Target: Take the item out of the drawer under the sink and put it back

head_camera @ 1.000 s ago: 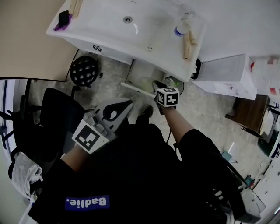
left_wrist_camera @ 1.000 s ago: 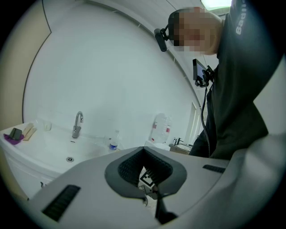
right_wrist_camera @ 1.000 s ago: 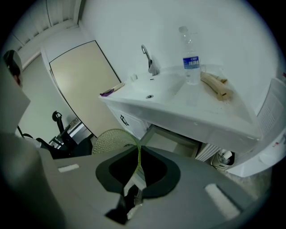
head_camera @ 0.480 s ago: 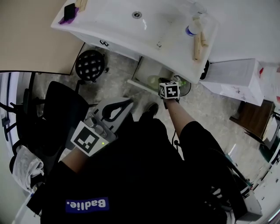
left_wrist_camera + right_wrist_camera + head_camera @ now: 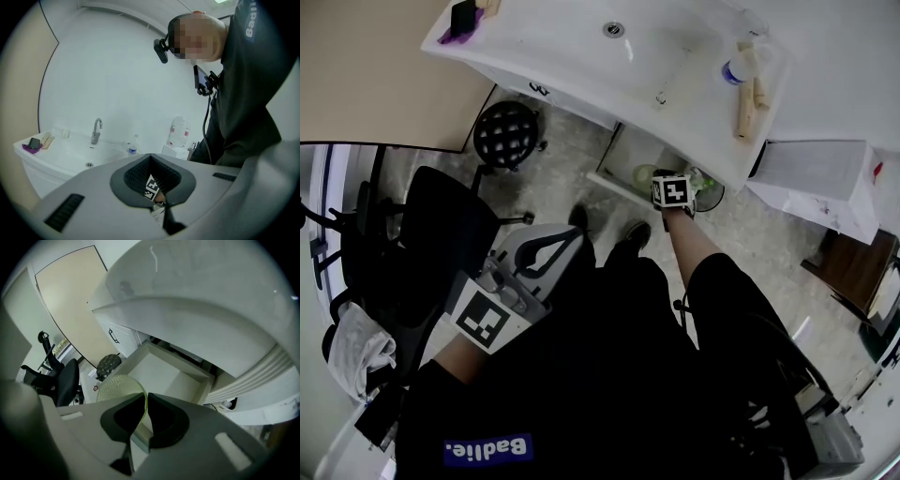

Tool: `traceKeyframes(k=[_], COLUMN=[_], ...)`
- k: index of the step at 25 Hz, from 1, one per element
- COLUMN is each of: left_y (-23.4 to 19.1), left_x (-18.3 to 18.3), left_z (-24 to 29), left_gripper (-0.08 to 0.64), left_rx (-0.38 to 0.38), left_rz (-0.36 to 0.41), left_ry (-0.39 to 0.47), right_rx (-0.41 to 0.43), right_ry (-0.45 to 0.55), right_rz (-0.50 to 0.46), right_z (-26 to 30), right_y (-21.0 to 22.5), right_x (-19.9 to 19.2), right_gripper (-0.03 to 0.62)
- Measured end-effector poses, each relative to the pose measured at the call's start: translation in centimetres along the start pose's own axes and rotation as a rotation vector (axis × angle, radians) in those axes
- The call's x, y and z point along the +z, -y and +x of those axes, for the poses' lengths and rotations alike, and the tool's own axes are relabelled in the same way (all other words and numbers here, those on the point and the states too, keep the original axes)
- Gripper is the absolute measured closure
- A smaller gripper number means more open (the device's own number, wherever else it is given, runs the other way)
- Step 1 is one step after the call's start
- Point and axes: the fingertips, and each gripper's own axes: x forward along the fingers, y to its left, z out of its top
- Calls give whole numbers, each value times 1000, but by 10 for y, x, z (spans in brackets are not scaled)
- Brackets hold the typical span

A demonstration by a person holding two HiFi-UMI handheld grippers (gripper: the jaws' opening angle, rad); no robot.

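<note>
My right gripper (image 5: pixel 659 180) is shut on the rim of a pale green dotted bowl (image 5: pixel 643 175) and holds it over the open white drawer (image 5: pixel 615 186) under the sink (image 5: pixel 581 56). In the right gripper view the green bowl (image 5: pixel 115 387) sticks out to the left of the closed jaws (image 5: pixel 145 409), and the drawer (image 5: pixel 164 373) beyond it looks bare inside. Low at the left, near my body, my left gripper (image 5: pixel 570 236) is shut with nothing in it. Its own view faces the sink (image 5: pixel 70 157) and the faucet (image 5: pixel 96 130).
A black perforated stool (image 5: pixel 507 134) stands left of the drawer, a black office chair (image 5: pixel 441 230) further left. On the sink's rim are a bottle (image 5: pixel 734 67), wooden pieces (image 5: pixel 746 108) and a purple cloth (image 5: pixel 459 28). A white box (image 5: pixel 820 173) stands at the right.
My right gripper has carried the green bowl further in over the open drawer. The left gripper has stayed shut near my body.
</note>
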Motion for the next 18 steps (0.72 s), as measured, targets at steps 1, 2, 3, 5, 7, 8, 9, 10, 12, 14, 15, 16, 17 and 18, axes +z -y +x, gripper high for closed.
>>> traceKeyframes(k=[1, 2, 3, 5, 7, 8, 9, 10, 12, 14, 15, 16, 17, 18], left_y=[0, 0, 0, 0, -1, -1, -1, -1, -1, 1, 3, 5, 8, 10], left_x=[-1, -3, -4, -6, -7, -7, -8, -9, -12, -15, -16, -16, -17, -17], left_z=[0, 0, 0, 0, 0, 0, -1, -1, 0, 1, 2, 4, 5, 6], left_gripper=[569, 569, 568, 569, 569, 569, 569, 569, 569, 569, 569, 569, 569, 569], left_rx=[-2, -3, -2, 2, 6, 8, 9, 10, 10, 7, 6, 4, 2, 1], left_rz=[2, 3, 1, -10, -17, -16, -14, -13, -16, -20, -20, -19, -17, -15], left_ry=[-4, -6, -8, -9, -11, -12, -12, -12, -16, -22, -22, -22, -22, -25], right_rx=[-4, -8, -13, -24, -30, -32, -35, -38, -47, -54, -55, -54, -51, -47], right_ry=[-8, -16, -25, -39, -46, -49, -50, -51, -52, -57, -59, -61, -62, -62], right_rz=[0, -2, -5, -12, -9, -7, -5, -3, 11, 28, 29, 24, 17, 11], right_z=[4, 8, 11, 17, 23, 26, 29, 31, 36, 39, 40, 41, 41, 41], right_y=[1, 2, 3, 5, 7, 7, 7, 7, 9, 11, 11, 12, 12, 12], right_x=[-1, -2, -4, -9, -11, -12, -12, -13, -13, -14, -14, -15, -15, -15], right_gripper=[569, 569, 569, 569, 569, 569, 569, 569, 569, 568, 566, 565, 561, 560])
